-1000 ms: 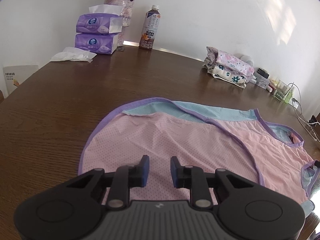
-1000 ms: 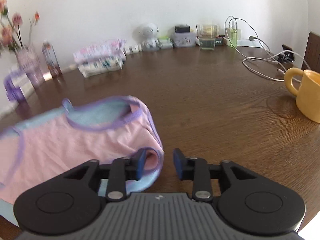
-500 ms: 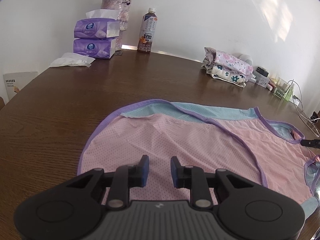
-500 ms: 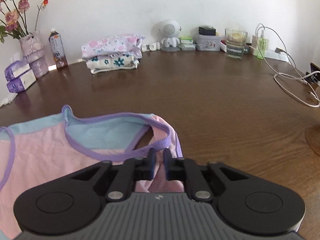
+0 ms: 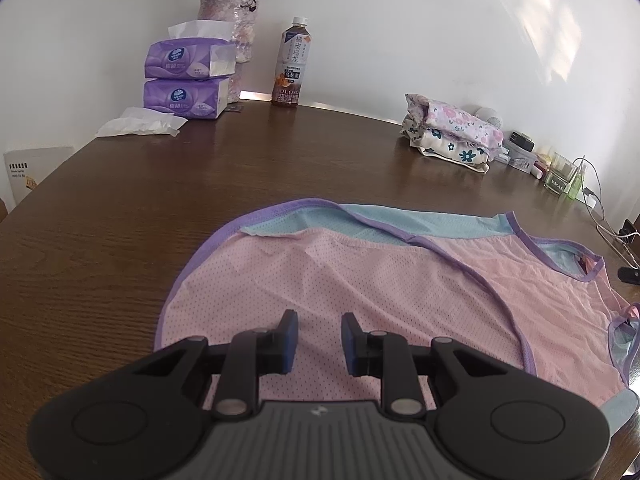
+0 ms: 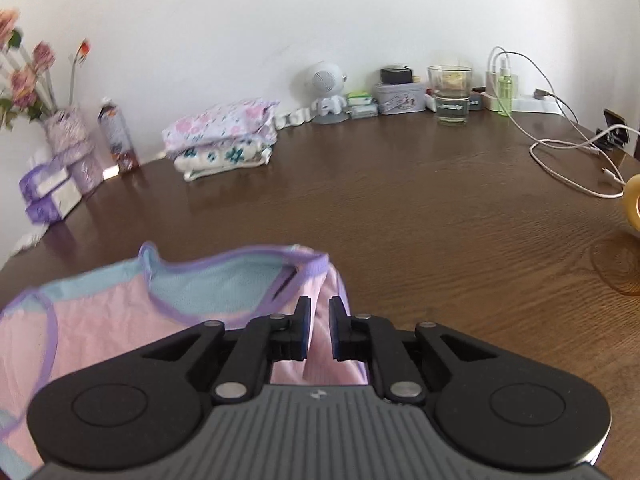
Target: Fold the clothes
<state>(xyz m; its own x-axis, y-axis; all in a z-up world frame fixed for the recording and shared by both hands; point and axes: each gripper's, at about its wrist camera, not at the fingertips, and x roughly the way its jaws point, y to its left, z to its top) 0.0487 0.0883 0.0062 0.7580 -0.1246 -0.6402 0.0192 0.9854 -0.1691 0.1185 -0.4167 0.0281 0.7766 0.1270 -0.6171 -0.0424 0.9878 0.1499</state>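
A pink mesh tank top [image 5: 360, 272] with purple trim and a light blue inner layer lies spread on the brown wooden table [image 5: 120, 240]. My left gripper [image 5: 319, 326] hovers open over its near hem area, with nothing between the fingers. In the right wrist view the same garment [image 6: 100, 320] stretches off to the left. My right gripper [image 6: 319, 312] is shut on the pink fabric at the shoulder end. The purple-edged armhole [image 6: 240, 264] stands raised just beyond the fingertips.
Two purple tissue packs [image 5: 186, 80], a vase, a tea bottle [image 5: 291, 64] and loose tissue stand at the back left. A stack of folded floral clothes [image 5: 452, 132] sits at the back. White cables [image 6: 560, 160], a glass [image 6: 450, 94] and a yellow mug [image 6: 632, 204] are on the right.
My right gripper went from open beside the garment's shoulder edge to shut on it, and the fabric there now stands raised. The left gripper stayed open and barely shifted.
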